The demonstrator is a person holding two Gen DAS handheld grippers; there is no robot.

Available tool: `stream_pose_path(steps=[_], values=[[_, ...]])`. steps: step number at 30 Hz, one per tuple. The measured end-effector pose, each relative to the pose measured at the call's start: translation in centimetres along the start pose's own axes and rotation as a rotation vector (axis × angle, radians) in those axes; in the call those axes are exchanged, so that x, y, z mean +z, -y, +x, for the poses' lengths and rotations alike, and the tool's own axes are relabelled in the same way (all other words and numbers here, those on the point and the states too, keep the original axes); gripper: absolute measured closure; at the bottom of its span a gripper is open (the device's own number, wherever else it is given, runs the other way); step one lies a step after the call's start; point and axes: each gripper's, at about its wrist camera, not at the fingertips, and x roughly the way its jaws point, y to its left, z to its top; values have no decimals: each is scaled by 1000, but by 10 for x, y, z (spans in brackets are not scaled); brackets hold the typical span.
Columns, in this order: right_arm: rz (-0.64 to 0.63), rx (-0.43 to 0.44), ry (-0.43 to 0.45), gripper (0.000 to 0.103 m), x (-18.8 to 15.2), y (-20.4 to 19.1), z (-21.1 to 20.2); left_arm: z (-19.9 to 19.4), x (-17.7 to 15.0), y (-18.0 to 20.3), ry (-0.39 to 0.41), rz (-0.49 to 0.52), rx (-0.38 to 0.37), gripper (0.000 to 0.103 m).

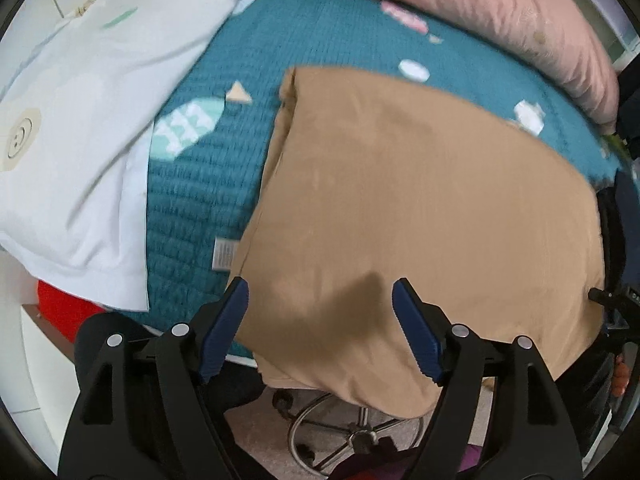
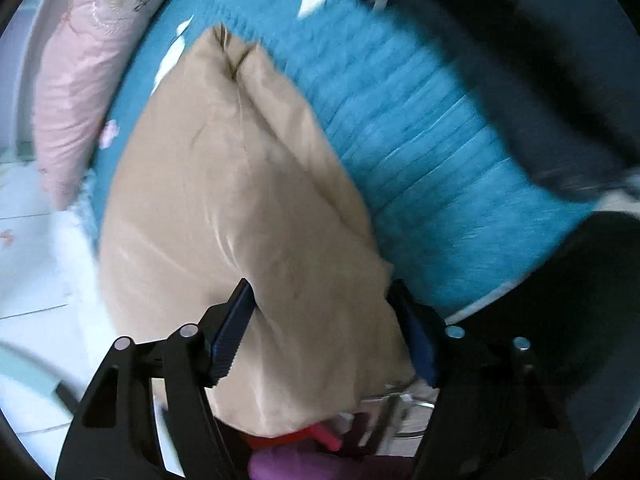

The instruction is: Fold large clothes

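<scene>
Left wrist: tan garment [image 1: 420, 208] on teal quilted bedspread [image 1: 208, 184].

Folded tan cloth garment [image 1: 420, 208] lies on teal quilted bedspread [image 1: 320, 36], centre-right of left wrist frame, near edge overhanging bed edge at bottom. White pillow [image 1: 80, 120] on bedspread at left. Pink cushion [image 1: 500, 8] behind garment, upper right. Metal chair base [image 1: 340, 432] below the overhang.
</scene>
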Motion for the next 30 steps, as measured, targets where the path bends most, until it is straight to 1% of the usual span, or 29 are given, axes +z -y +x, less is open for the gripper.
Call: stream_pose_path(steps=[1, 2, 3, 4, 5, 6, 7, 8, 9, 10, 11, 12, 13, 15, 16, 17, 18, 20, 21, 22, 23, 24, 25, 27, 28, 29, 30], values=[[-2, -52, 74, 33, -2, -8, -14, -6, 3, 2, 15, 2, -16, 28], [-15, -81, 152, 30, -4, -18, -28, -13, 10, 4, 36, 4, -40, 28], [-53, -77, 236, 30, -5, -36, -44, -17, 19, 7, 52, 3, -65, 28], [-100, -47, 284, 30, -5, -55, -55, -19, 26, 10, 60, 2, -81, 29], [-158, 2, 314, 30, -5, -78, -62, -21, 36, 15, 73, 0, -100, 29], [-203, 41, 327, 33, -5, -95, -64, -21, 44, 19, 85, 2, -109, 36], [-258, 78, 330, 35, -5, -118, -63, -20, 55, 27, 96, 14, -129, 45], [-305, 92, 324, 49, -6, -139, -58, -16, 65, 36, 93, 27, -157, 55], [-357, 100, 299, 74, -6, -164, -47, -11, 74, 46, 87, 37, -194, 62], [-389, 127, 258, 87, -5, -185, -33, -4, 82, 55, 76, 41, -217, 78], [-406, 157, 219, 96, -6, -201, -20, 4, 89, 64, 62, 46, -224, 88], [-420, 186, 168, 97, -6, -219, -3, 9, 92, 70, 56, 53, -228, 90], [-430, 183, 145, 98, -7, -231, 10, 17, 96, 79, 52, 68, -233, 94], [-452, 178, 102, 98, -7, -252, 38, 32, 101, 93, 30, 96, -230, 96], [-454, 176, 79, 98, -7, -252, 47, 42, 103, 98, 17, 98, -229, 99], [-454, 159, 41, 98, -5, -253, 61, 50, 103, 99, 7, 95, -223, 101], [-459, 134, 26, 99, -3, -246, 67, 57, 104, 96, -5, 95, -215, 103], [-447, 43, 12, 103, 10, -224, 79, 72, 102, 85, -40, 102, -185, 103], [-431, 33, 10, 103, 19, -210, 81, 78, 101, 76, -57, 107, -145, 103], [-410, 39, 9, 103, 27, -198, 79, 80, 100, 69, -57, 111, -115, 103], [-396, 48, 11, 103, 32, -187, 76, 79, 99, 60, -50, 124, -71, 103], [-392, 59, 18, 103, 39, -171, 67, 78, 99, 53, -48, 133, -47, 103], [-397, 39, 33, 103, 43, -164, 61, 77, 99, 41, -46, 138, -15, 103], [-413, -142, 147, 103, 52, -141, 41, 75, 100, 22, -49, 129, 15, 103], [-396, -163, 158, 103, 57, -130, 36, 74, 98, 11, -49, 121, 51, 103], [-357, -160, 145, 103, 63, -116, 32, 72, 98, 4, -47, 115, 86, 103], [-297, -158, 134, 103, 66, -102, 24, 69, 97, 0, -46, 109, 97, 103]])
